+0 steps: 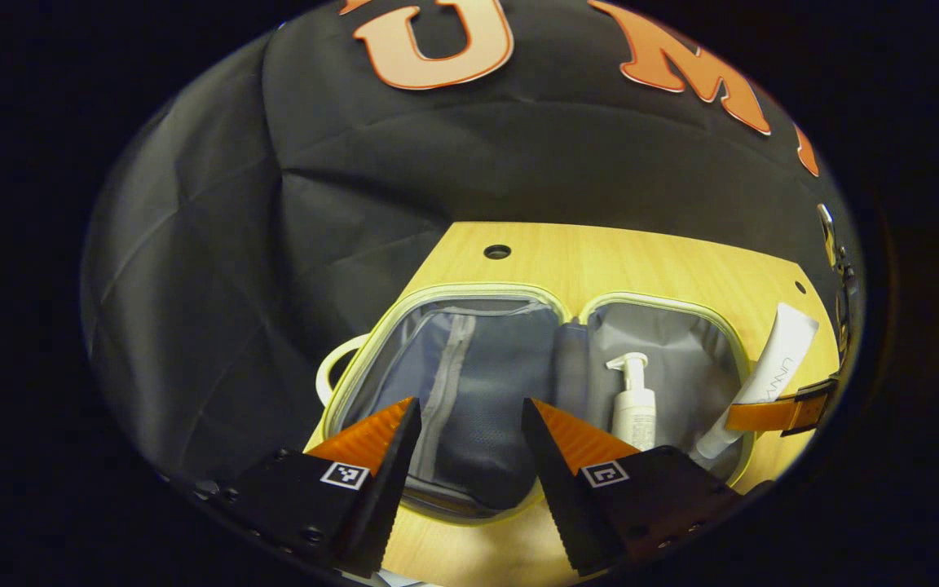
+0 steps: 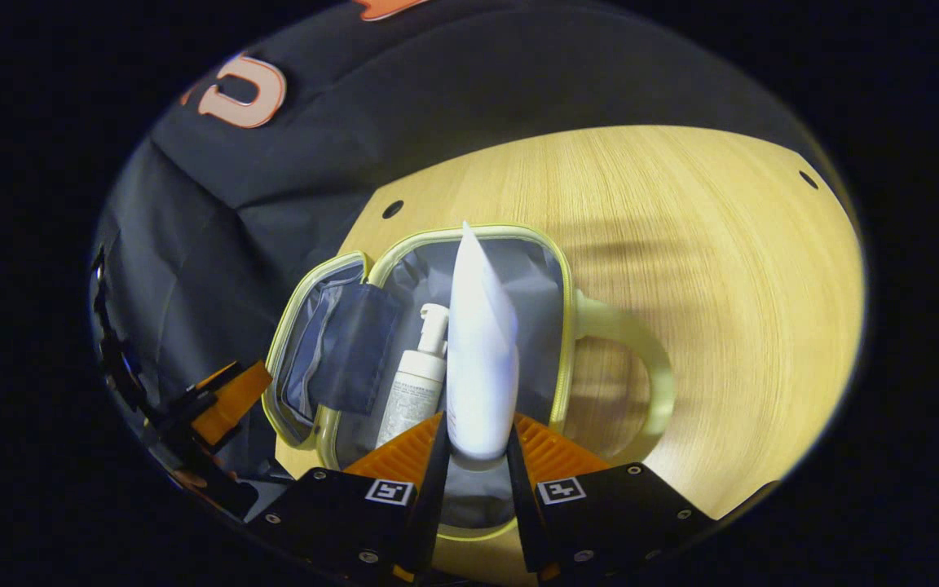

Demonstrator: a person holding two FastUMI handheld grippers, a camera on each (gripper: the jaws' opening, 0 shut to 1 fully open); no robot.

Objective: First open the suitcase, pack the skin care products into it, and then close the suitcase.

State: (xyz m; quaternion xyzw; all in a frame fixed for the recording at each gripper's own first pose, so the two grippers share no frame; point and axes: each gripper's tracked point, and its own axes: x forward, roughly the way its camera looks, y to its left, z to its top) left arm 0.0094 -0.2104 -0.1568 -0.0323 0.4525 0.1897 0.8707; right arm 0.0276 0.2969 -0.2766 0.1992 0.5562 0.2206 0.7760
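Lying open on the wooden table (image 1: 600,253), the small suitcase (image 1: 518,391) spreads both halves across the lower centre of the left gripper view, its pale yellow rim and a looped handle (image 2: 641,367) plain in the right gripper view. A white pump bottle (image 1: 634,403) rests in the half at the right of the left gripper view. The right gripper (image 2: 476,444), at the bottom centre of its own view, has both fingers pressed on the cap end of a white tube (image 2: 479,350), which points up the frame above that same half, just beside the bottle. The left gripper (image 1: 469,424) hangs over the zipped mesh half with its fingers spread wide and nothing between them.
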